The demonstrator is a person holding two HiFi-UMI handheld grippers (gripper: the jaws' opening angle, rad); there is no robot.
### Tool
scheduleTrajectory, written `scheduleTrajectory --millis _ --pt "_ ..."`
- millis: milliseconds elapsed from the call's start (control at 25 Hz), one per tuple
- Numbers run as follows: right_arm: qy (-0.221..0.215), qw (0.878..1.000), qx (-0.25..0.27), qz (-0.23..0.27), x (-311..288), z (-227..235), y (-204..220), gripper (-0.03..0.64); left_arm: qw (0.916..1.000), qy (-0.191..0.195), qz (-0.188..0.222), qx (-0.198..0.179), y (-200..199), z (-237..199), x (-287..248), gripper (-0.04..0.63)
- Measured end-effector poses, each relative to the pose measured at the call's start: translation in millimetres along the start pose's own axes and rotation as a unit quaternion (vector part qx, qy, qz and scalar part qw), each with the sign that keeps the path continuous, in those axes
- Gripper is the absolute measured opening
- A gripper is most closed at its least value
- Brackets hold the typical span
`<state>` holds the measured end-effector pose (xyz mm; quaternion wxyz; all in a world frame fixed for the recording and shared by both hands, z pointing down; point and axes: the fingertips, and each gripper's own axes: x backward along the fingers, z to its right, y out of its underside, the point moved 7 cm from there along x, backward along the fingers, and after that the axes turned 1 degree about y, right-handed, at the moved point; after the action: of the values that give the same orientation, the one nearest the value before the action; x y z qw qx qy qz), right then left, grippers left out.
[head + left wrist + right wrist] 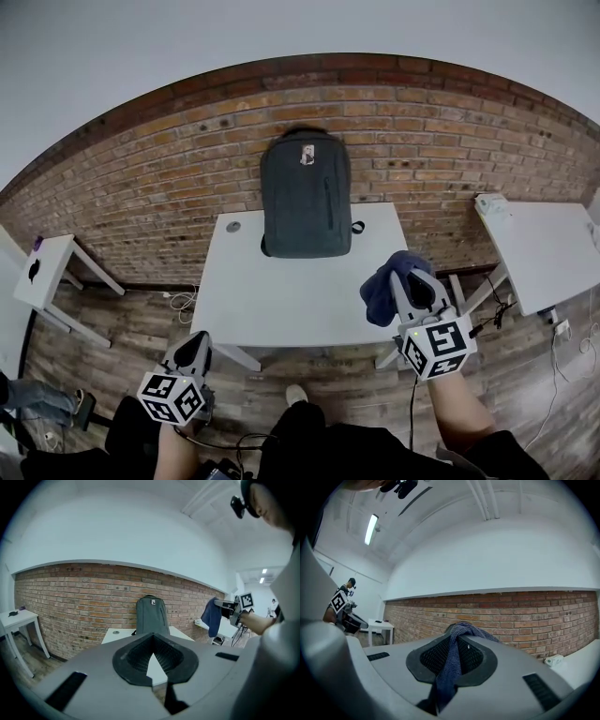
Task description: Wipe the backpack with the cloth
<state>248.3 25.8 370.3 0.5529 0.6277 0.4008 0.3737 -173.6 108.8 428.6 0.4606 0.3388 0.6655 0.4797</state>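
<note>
Right of and nearer than the backpack [306,192], upright at the worktop's [281,300] far edge, grips the cloth [378,295] in the right tongs [405,277]; carries left tongs [195,345] closed, empty, farther off to its near-left.

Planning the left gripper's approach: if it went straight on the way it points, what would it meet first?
Probably the backpack, upright on the white table straight ahead; nothing shows before it, though depth is unclear.
</note>
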Motion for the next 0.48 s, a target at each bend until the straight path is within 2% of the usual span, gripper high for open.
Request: scheduleTrajectory --millis 200,480 --pt "0.002 1.0 0.024 0.0 20.5 -12.0 -4.9 0.035 0.9999 -0.006 0.009 0.002 0.5 0.7 20.9 -0.003" --pt "0.009 1.0 0.017 -0.007 44.4 -37.9 -5.1 0.035 0.9996 0.018 0.015 -0.013 -0.5 1.0 40.0 -0.003"
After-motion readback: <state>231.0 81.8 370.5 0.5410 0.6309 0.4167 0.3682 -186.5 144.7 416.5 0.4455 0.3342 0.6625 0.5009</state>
